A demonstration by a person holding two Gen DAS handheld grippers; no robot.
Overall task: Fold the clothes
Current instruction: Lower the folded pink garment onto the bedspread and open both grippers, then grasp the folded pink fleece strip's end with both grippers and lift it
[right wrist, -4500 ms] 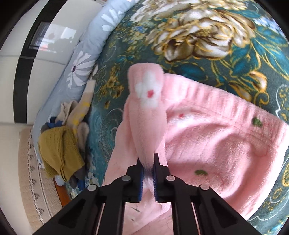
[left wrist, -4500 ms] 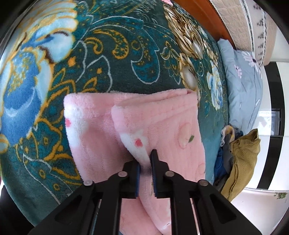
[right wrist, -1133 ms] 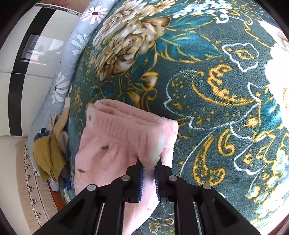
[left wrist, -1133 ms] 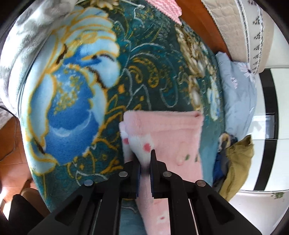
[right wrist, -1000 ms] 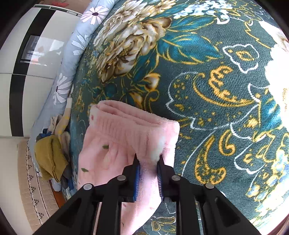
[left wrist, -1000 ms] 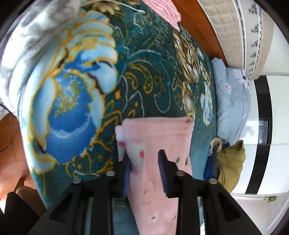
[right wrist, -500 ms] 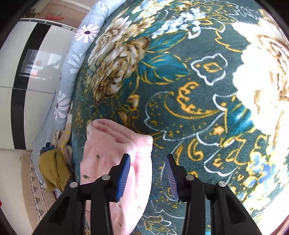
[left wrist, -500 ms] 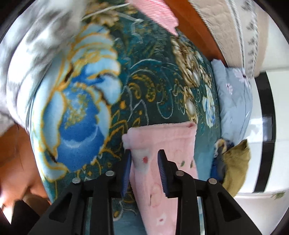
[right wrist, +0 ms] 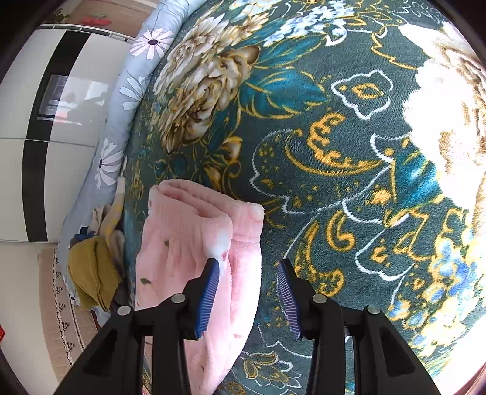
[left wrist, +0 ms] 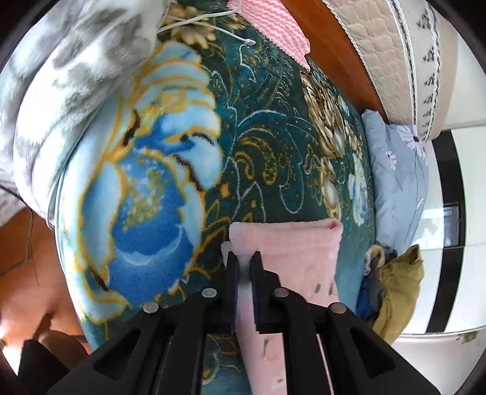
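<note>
One folded pink fleece garment [left wrist: 291,252] lies on one teal floral blanket [left wrist: 267,127] that covers the bed. One heap of unfolded clothes [left wrist: 395,282] (mustard yellow on top) sits at the bed's edge, at about 3 o'clock from the garment in the left wrist view and 9 o'clock in the right wrist view. One grey-blue pillow with daisies [left wrist: 398,170], one pink zigzag cloth [left wrist: 273,24] and one white cord [left wrist: 206,24] lie further up the bed.

Two grippers show. The left gripper [left wrist: 244,267] has its fingers close together with the garment's near left corner between them; the jaws have just been opening again after a squeeze, and whether the pads still press the fleece I cannot tell. The right gripper [right wrist: 249,273] stands with its fingers well apart: the garment's right edge lies between them, nearer the 9 o'clock finger, whose tip sits at a white patch of the fleece, while the 3 o'clock finger hangs over bare blanket.
</note>
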